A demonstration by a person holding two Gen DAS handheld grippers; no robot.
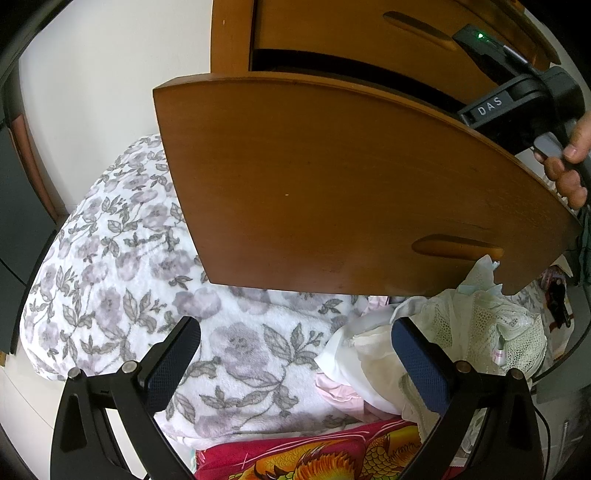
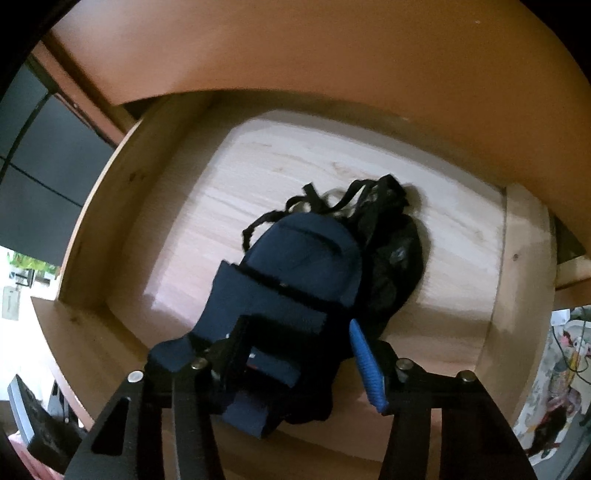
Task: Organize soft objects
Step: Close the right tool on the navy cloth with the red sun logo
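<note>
In the right wrist view, my right gripper (image 2: 295,354) reaches into an open wooden drawer (image 2: 524,266). A navy blue padded garment (image 2: 295,273) lies between its fingers and drapes over the left one; the blue right pad (image 2: 365,365) stands apart beside it. A black lacy garment (image 2: 391,254) lies in the drawer next to it. In the left wrist view, my left gripper (image 1: 295,365) is open and empty above a floral blanket (image 1: 122,258). A pile of white and pale lace garments (image 1: 480,325) lies by its right finger (image 1: 421,365). The right gripper's body (image 1: 517,99) shows behind the drawer front (image 1: 332,184).
A red cloth with a golden dragon print (image 1: 332,454) lies at the bottom of the left view. A closed upper drawer (image 1: 369,33) sits above the open one. A white wall (image 1: 92,92) is on the left. Dark cabinet panels (image 2: 40,155) stand left of the dresser.
</note>
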